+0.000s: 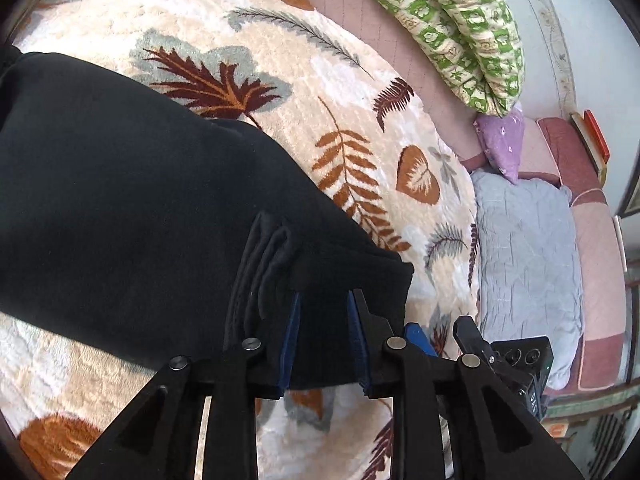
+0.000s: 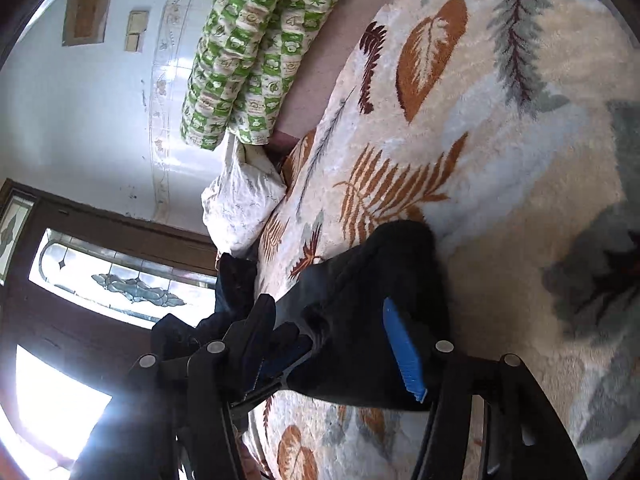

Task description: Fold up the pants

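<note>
While both cameras look down onto a bed, one pair of black pants (image 1: 132,184) lies across its cream blanket (image 1: 352,92) printed with brown, rust and grey leaves. In the left wrist view the pants form a broad dark band whose long axis runs from the upper left edge of the picture down toward the lower middle, where a bunched corner of the cloth ends.

That corner sits inside the left gripper (image 1: 323,312): its two blue pads (image 1: 292,332) stand narrow, with folded black fabric pinched between them. Just beside it to the right, part of the other gripper shows.

In the right wrist view the right gripper (image 2: 344,344) has a thick wad of the same black cloth between its jaws, which stand about half apart; one blue pad (image 2: 402,350) lies against the fabric on the right, and the other is mostly buried in folds on the left. Above it the cloth rises to a rounded hump on the blanket.

Around the bed there are one green-and-cream patterned quilt (image 1: 452,28) rolled along the far edge, one small purple pillow (image 1: 504,140), one grey pillow (image 1: 528,272) and one white pillow (image 2: 240,204). A pale wall (image 2: 80,112) and a dark wooden door with patterned glass (image 2: 120,280) stand beyond.
</note>
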Motion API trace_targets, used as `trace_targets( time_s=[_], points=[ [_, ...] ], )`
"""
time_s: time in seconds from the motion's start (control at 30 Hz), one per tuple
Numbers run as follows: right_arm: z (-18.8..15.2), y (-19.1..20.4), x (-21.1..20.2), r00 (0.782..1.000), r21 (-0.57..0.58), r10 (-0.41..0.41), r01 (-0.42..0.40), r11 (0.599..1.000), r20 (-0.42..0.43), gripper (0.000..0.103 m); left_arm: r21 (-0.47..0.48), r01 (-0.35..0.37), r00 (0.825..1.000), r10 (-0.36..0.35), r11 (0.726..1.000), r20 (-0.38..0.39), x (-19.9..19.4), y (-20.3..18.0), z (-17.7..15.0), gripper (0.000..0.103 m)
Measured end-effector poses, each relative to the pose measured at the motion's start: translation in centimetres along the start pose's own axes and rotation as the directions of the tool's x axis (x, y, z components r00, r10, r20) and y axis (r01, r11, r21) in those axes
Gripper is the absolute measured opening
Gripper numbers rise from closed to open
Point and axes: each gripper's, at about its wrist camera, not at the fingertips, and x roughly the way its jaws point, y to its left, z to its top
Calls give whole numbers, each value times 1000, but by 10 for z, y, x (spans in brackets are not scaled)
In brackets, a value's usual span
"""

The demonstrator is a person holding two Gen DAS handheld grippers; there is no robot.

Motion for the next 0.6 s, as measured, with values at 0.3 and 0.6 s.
trace_targets(
  time_s=[0.3,0.6],
  points=[
    [-15,-18,7,985,-35,-173,173,984,-19,28,-68,-7,998,3,998,-56,12,21,0,18],
    [-39,68,9,985,-226,-172,161,961,-30,64,-111,-12,993,25,994,117,-116,70,18,41]
  ],
)
